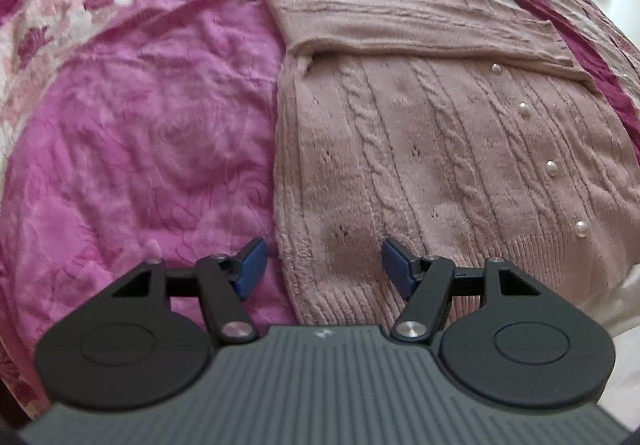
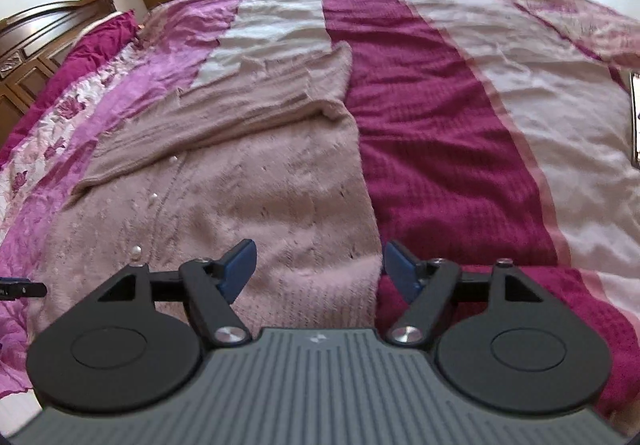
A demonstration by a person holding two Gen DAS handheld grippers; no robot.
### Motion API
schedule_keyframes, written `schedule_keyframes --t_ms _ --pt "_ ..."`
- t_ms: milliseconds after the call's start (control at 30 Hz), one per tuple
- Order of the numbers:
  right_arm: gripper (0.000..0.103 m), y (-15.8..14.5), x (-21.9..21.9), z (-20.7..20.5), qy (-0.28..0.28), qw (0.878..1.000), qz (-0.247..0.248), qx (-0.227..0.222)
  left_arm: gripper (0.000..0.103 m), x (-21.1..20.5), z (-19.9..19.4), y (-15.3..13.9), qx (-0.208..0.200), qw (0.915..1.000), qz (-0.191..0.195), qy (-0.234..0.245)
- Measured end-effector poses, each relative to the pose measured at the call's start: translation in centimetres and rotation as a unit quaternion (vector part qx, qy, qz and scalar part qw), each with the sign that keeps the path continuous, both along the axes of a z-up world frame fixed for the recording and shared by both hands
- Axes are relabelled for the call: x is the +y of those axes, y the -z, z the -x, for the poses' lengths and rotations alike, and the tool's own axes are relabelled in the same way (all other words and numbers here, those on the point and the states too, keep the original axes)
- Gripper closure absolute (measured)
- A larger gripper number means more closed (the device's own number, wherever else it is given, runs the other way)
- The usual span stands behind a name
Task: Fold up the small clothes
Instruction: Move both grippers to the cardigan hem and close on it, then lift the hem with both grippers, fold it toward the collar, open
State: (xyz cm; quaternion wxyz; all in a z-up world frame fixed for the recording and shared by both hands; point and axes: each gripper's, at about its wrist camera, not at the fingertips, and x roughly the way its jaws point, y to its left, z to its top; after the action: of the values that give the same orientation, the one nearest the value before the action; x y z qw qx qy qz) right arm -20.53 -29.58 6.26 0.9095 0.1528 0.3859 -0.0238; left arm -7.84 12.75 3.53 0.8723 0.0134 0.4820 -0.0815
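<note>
Cardigan (image 1: 440, 149) soft, floppy knit, sleeves folded. Left gripper (image 1: 322, 265) and right gripper (image 2: 318, 269) both agape, empty. Probably pinch near hem corners.

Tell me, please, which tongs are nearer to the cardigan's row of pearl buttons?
Probably the left tongs, open over the hem's left corner, with the pearl buttons to their right. The right tongs, also open, straddle the cardigan at its right edge.

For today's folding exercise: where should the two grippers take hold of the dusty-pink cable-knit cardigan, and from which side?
Probably the ribbed hem's two near corners: the open left gripper at its left corner, the open right gripper at its right. The dusty-pink cable-knit cardigan lies flat on the magenta bedspread, sleeves already crossed, hem edge free nearest the grippers.
</note>
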Motion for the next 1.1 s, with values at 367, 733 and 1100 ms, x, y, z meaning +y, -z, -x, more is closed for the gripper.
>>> schedule_keyframes --t_ms 367,733,1100 --pt "0.026 3.4 -0.6 -3.0 -0.039 0.995 -0.037 0.081 0.032 -0.3 -1.5 1.2 0.033 0.9985 0.036 0.023" --pt "0.055 4.0 -1.4 -3.6 -0.061 0.993 -0.088 0.058 0.054 -1.1 -2.8 1.1 0.04 0.9974 0.039 0.045" --pt "0.092 2.4 -2.2 -3.3 -0.07 0.986 -0.149 -0.023 0.09 -0.5 -3.3 -1.6 -0.001 0.9919 0.122 0.035"
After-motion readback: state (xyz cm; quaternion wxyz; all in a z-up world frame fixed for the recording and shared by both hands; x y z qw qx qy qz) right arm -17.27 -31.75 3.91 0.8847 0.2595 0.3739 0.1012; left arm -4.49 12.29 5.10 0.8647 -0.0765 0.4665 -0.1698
